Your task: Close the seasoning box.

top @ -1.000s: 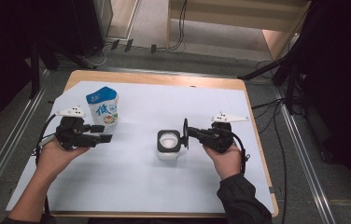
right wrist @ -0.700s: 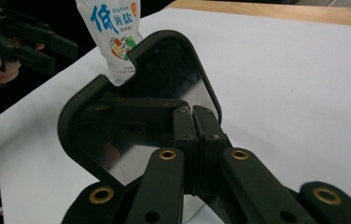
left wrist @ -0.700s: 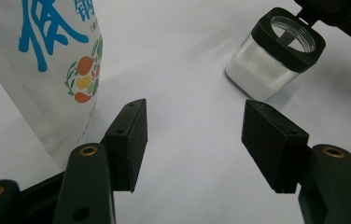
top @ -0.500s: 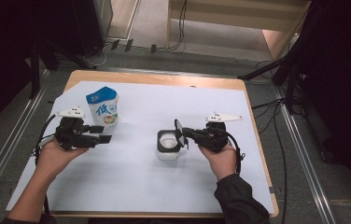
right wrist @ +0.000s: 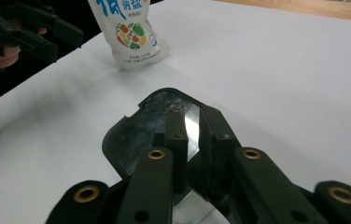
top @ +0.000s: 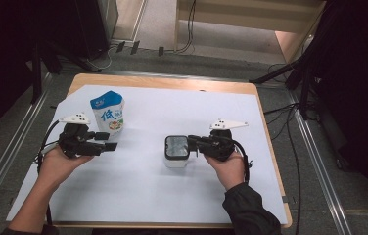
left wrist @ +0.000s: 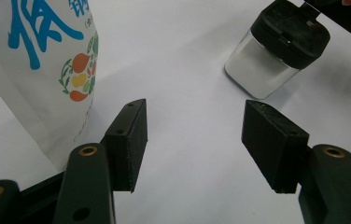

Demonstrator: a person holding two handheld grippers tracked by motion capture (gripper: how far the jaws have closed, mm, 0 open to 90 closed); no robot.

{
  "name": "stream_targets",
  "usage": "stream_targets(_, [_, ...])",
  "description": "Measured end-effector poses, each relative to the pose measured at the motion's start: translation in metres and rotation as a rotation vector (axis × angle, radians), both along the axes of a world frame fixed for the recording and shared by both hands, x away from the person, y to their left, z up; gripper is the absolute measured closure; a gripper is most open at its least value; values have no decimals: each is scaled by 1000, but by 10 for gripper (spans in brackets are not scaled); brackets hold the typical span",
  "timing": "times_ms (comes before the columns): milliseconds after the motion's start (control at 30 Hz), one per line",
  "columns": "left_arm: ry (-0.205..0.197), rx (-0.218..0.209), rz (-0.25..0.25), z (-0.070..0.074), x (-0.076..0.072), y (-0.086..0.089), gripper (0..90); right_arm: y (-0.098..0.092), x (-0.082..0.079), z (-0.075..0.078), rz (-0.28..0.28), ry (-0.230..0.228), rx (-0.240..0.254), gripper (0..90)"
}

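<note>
Here the right hand-held gripper [top: 192, 142], jaws just easing, seemingly pinches the upright jar's [top: 176, 157] lid [right wrist: 155, 126].

The hand-held gripper [left wrist: 194, 140] rises from the bottom of the frame, its jaws apart with only bare white surface [left wrist: 187, 70] between them. A printed pouch [left wrist: 38, 70] stands at upper left; a black-lidded jar [left wrist: 276, 46] sits upper right.

Left tool [top: 104, 141]: black body, white three-cornered plate on top, black cable trailing behind. Flat rectangular black jaws on arms with brass-coloured rivets. Right tool [top: 194, 142]: same build, same plate. Right forearm in dark sleeve [top: 248, 210]; left forearm unsleeved.
</note>
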State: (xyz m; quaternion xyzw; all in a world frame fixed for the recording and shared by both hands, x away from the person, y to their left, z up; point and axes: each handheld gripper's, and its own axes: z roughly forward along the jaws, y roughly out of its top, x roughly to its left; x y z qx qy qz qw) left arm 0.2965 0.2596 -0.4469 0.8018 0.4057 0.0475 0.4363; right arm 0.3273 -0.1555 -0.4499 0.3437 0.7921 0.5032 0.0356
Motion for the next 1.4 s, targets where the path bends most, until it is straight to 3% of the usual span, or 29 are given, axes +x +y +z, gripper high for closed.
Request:
stream_targets(867, [15, 15, -18, -1, 0, -1, 394, -58, 4, 7, -142, -82, -6, 586])
stream_targets(1200, [12, 17, -23, -2, 0, -1, 387, -81, 2, 5, -202, -76, -17, 483])
stream_targets(1400, [15, 18, -19, -2, 1, 0, 386, -90, -2, 4, -222, -101, -25, 463])
